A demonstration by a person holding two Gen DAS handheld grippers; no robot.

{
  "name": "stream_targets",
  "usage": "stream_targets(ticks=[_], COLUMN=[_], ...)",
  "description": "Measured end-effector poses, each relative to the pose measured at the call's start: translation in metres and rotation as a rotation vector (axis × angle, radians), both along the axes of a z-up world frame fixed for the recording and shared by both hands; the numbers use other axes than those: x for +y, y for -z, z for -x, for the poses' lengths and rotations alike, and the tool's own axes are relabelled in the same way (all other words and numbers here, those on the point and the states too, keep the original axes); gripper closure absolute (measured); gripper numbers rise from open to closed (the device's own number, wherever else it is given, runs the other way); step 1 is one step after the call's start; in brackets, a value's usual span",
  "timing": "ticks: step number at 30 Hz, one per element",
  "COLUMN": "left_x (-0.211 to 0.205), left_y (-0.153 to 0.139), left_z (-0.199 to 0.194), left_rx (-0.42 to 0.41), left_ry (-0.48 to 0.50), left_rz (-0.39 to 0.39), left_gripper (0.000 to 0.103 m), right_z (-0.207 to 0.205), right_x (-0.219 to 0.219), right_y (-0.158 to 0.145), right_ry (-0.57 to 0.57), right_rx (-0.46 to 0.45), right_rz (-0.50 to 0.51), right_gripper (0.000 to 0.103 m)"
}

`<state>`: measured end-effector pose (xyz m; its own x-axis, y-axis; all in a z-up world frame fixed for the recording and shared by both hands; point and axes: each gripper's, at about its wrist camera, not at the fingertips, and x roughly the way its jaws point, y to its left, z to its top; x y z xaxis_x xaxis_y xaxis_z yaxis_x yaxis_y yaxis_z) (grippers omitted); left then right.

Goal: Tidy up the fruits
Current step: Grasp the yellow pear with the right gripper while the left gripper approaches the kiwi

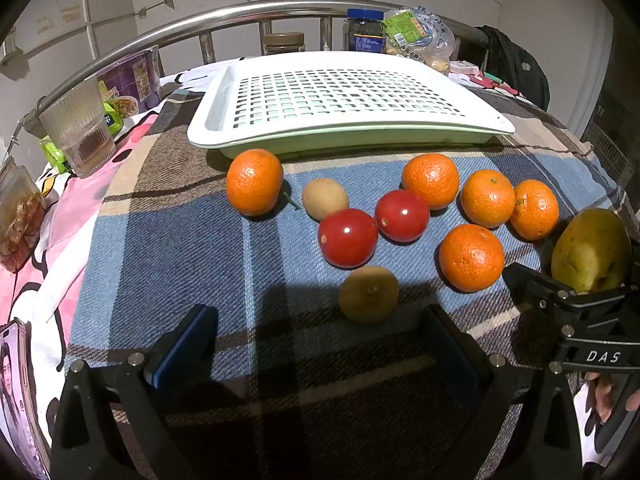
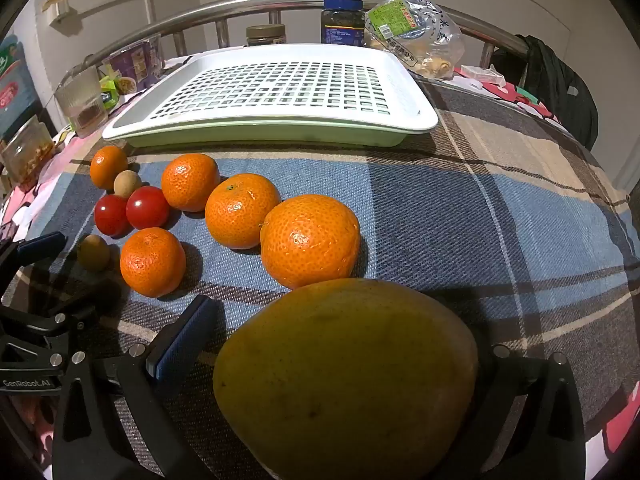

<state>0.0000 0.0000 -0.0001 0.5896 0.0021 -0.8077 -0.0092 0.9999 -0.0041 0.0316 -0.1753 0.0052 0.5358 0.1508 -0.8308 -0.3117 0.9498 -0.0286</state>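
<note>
Several oranges (image 1: 471,258), two red tomatoes (image 1: 348,237) and two small brown fruits (image 1: 369,293) lie on a plaid cloth in front of a white slotted tray (image 1: 344,136). My left gripper (image 1: 320,344) is open and empty, just short of the near brown fruit. A yellow mango (image 2: 348,376) sits between the fingers of my right gripper (image 2: 340,360). The left finger (image 2: 180,344) stands apart from the mango; the right finger is hidden behind it. The mango (image 1: 592,250) and right gripper also show in the left wrist view.
The tray (image 2: 280,130) stands at the back of the cloth. Behind it are jars (image 2: 343,20) and a bagged snack (image 2: 416,36) along a steel rail. A ribbed glass (image 1: 78,132), a food tub (image 1: 18,216) and snack packs stand at the left.
</note>
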Motion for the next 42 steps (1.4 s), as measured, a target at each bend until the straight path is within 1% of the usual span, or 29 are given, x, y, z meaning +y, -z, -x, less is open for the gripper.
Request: stream_targets(ticks=[8,9,13,15,18,20,22,24,27,33,42], left_x=[0.001,0.0,0.0,0.001,0.009,0.015,0.017,0.017,0.014,-0.002,-0.018], left_y=[-0.001,-0.001,-0.001,-0.002,-0.006,-0.01,-0.017,-0.024,-0.031,-0.031,-0.032], left_z=[0.018,0.021,0.023,0.023,0.026,0.03,0.034,0.037,0.04,0.036,0.039], left_rx=[-0.002,-0.004,-0.007,-0.01,-0.029,-0.044,-0.078,-0.113,-0.147,-0.157,-0.247], left_ry=[0.064,0.069,0.071,0.071,0.069,0.059,0.051,0.048,0.063,0.106,0.12], left_rz=[0.003,0.006,0.015,0.024,0.091,0.147,0.159,0.156,0.179,0.168,0.101], left_gripper=[0.0,0.0,0.0,0.0,0.0,0.0,0.0,0.0,0.0,0.0,0.0], right_z=[0.017,0.022,0.021,0.02,0.022,0.026,0.031,0.035,0.04,0.048,0.056], right_x=[-0.006,-0.011,-0.005,-0.01,-0.015,-0.022,-0.026,-0.027,-0.027,-0.033,-0.033], right_y=[0.0,-0.002,-0.003,0.001,-0.002,-0.008,-0.015,-0.02,-0.027,-0.035,-0.037], right_ry=[-0.092,-0.103,-0.108,-0.105,-0.111,-0.114,-0.124,-0.126,-0.124,-0.117,-0.077], right_rx=[0.001,0.001,0.001,-0.002,-0.003,-0.006,-0.022,-0.044,-0.083,-0.13,-0.232], right_rz=[-0.004,-0.009,-0.007,-0.02,-0.06,-0.139,-0.18,-0.174,-0.153,-0.152,-0.108], right_gripper=[0.0,0.0,0.0,0.0,0.0,0.0,0.0,0.0,0.0,0.0,0.0])
